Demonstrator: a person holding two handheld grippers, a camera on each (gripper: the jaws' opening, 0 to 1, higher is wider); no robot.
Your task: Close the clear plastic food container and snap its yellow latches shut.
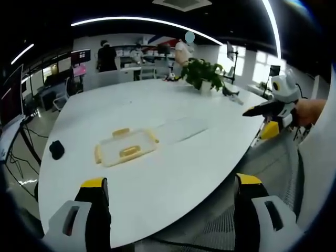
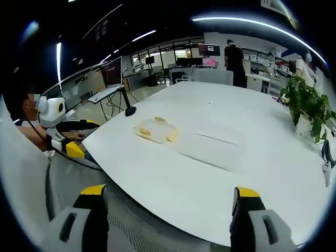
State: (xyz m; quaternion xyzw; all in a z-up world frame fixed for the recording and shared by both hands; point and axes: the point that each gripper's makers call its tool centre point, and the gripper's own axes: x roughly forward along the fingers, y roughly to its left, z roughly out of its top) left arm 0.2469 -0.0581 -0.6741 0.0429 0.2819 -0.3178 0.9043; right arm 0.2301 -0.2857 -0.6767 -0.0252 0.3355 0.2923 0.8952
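On the white table (image 1: 157,184) lies a shallow clear plastic piece with yellow latches (image 1: 126,147). It also shows in the right gripper view (image 2: 155,130). Beside it rests a second flat clear plastic piece (image 1: 181,128), faint against the tabletop (image 2: 210,144). My left gripper (image 1: 170,181) hovers open at the near table edge, well short of both pieces. My right gripper (image 2: 168,190) is open too, off the table's side over a mesh chair, and appears from the side (image 1: 268,110). The left gripper is seen at the left of the right gripper view (image 2: 68,128). Nothing is held.
A potted plant (image 1: 202,73) stands at the far side of the table. A small black object (image 1: 56,149) sits near the left edge. A mesh chair (image 2: 136,231) is below my right gripper. People stand by desks at the back (image 1: 106,55).
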